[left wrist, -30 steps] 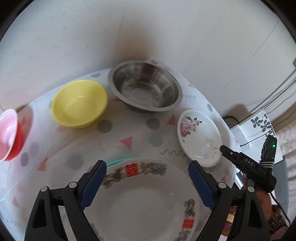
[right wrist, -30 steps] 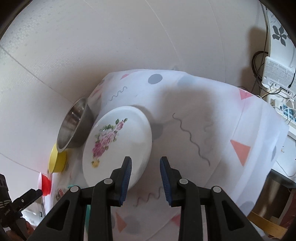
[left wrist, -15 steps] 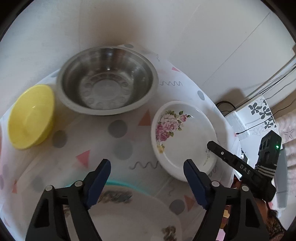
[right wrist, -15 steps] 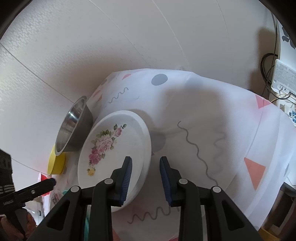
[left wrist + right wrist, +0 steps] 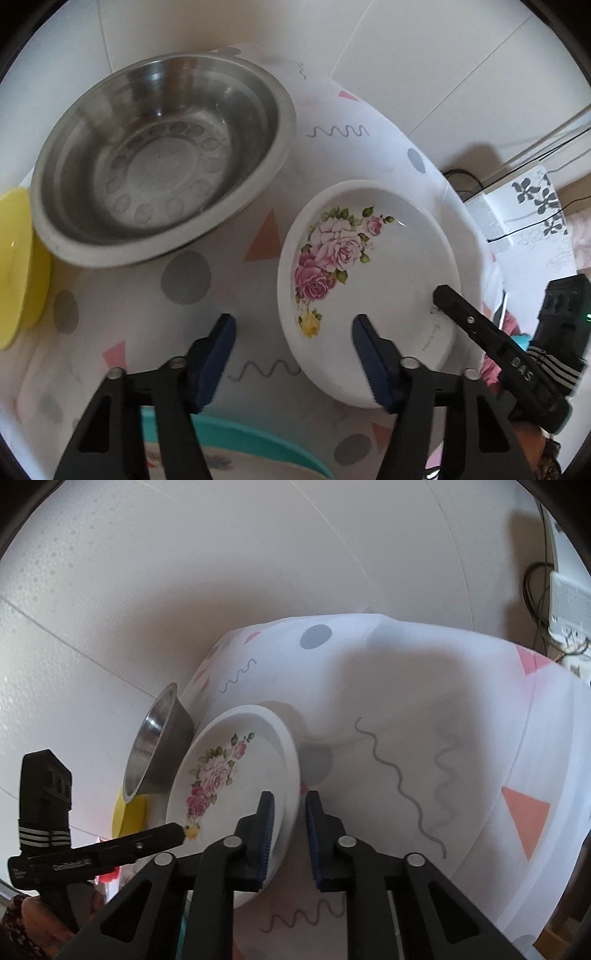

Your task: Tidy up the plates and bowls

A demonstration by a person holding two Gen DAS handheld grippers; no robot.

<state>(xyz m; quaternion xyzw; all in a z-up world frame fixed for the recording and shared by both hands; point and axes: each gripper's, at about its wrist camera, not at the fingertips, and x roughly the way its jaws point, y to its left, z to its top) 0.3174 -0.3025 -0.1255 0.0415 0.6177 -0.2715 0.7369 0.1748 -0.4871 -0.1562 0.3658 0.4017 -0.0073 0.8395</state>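
Plate rim between right fingers

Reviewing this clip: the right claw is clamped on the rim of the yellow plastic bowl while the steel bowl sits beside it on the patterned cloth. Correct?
Not quite. The right claw is clamped on the rim of the white rose-patterned dish, not the yellow plastic bowl. The right wrist view shows its pads either side of that rim. The round steel bowl does sit beside it on the patterned cloth.
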